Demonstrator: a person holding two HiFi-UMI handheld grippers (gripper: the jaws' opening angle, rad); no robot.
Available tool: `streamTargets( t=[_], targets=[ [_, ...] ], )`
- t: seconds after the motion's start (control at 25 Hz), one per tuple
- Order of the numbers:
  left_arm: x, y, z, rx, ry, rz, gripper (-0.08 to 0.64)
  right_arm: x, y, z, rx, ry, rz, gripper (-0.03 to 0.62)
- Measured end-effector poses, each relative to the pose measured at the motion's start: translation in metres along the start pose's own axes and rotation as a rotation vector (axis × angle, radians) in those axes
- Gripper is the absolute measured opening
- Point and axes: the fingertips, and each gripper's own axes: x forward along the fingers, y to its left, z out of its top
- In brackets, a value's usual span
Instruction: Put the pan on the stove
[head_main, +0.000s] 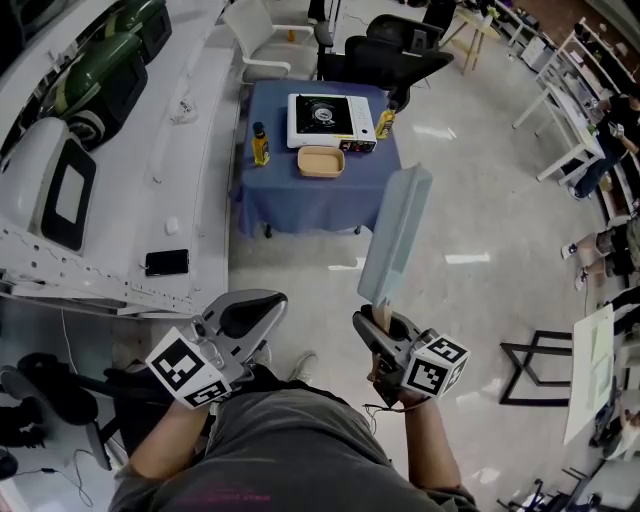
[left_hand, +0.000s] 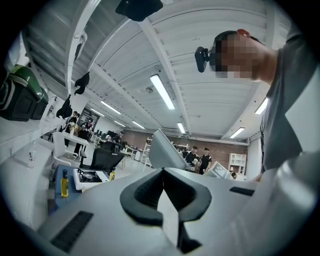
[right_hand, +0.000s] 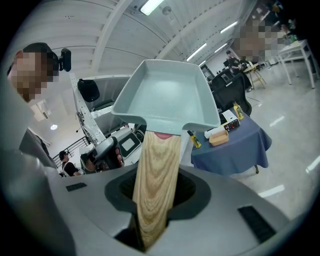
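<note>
A pale blue-grey rectangular pan (head_main: 396, 232) with a wooden handle (right_hand: 156, 185) is held up in the air, well short of the table. My right gripper (head_main: 377, 319) is shut on that handle, and the pan (right_hand: 166, 94) stands out beyond its jaws. The white portable stove (head_main: 330, 118) sits on a blue-clothed table (head_main: 300, 205) far ahead; it shows small in the right gripper view (right_hand: 230, 119) and in the left gripper view (left_hand: 89, 176). My left gripper (head_main: 247, 314) is low at the left, its jaws shut with nothing between them (left_hand: 163, 175).
On the table beside the stove are a beige dish (head_main: 320, 161), a yellow bottle (head_main: 260, 146) on the left and another bottle (head_main: 385, 122) on the right. A white counter (head_main: 150, 200) with a black phone (head_main: 166, 262) runs along the left. Chairs stand behind the table.
</note>
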Motion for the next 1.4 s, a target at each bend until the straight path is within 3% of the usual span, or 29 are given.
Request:
streamTargets(
  t=[0.72, 1.4],
  targets=[
    [0.022, -0.024, -0.010, 0.015, 0.014, 0.029, 0.002, -0.035, -0.014, -0.001, -0.024, 0.005, 0.006, 0.104],
    [0.075, 0.009, -0.009, 0.023, 0.000, 0.038, 0.002, -0.033, -0.068, 0.032, -0.034, 0.003, -0.001, 0.104]
  ],
)
